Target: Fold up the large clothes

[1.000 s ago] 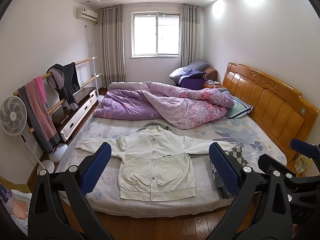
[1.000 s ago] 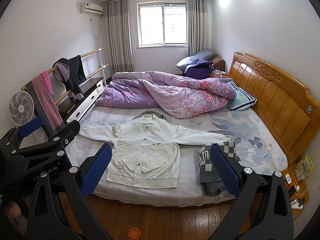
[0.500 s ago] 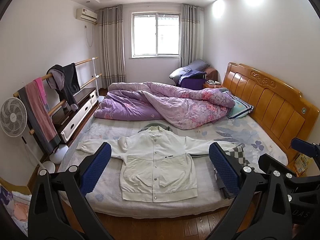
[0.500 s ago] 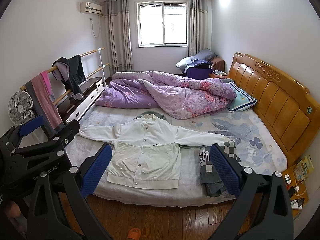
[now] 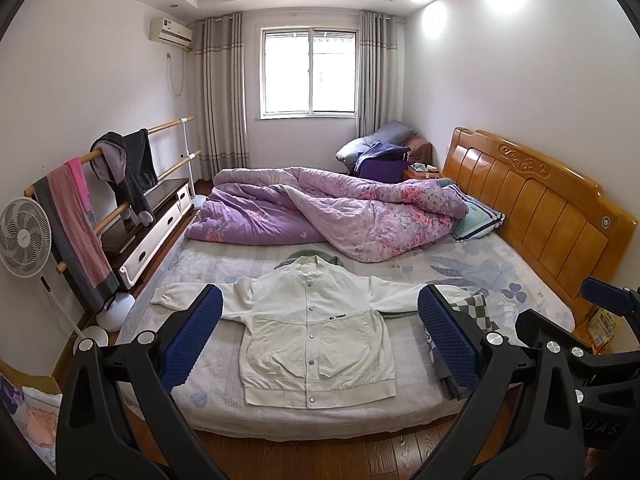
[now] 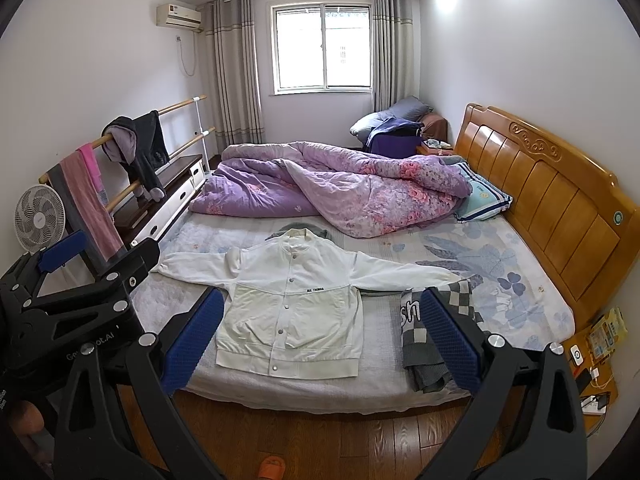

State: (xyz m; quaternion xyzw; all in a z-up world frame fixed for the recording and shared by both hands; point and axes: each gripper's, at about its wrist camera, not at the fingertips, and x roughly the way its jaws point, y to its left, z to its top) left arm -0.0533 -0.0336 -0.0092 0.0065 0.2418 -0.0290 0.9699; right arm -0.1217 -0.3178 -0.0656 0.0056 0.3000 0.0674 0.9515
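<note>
The white snap-button jacket (image 5: 316, 332) lies flat, soft and floppy: take its cuffs. Left gripper (image 5: 320, 336) and right gripper (image 6: 322, 332) gape wide, empty.

Readable text was sparse and mostly partial.

A small black label on the chest of the white jacket (image 5: 318, 322) read "ALL THINGS" in tiny capitals, barely legible in both views. The folded grey checked garment (image 6: 426, 322) beside it showed large white letters "sh", the rest of the word hidden in the fold. The left claw (image 6: 70, 280) body, seen from the right wrist, bore pale lettering ending in "ot.AI", its start blurred. The right claw (image 5: 604, 364) body, seen from the left wrist, carried the letters "DAS". The fan's hub badge was too small to read.
</note>
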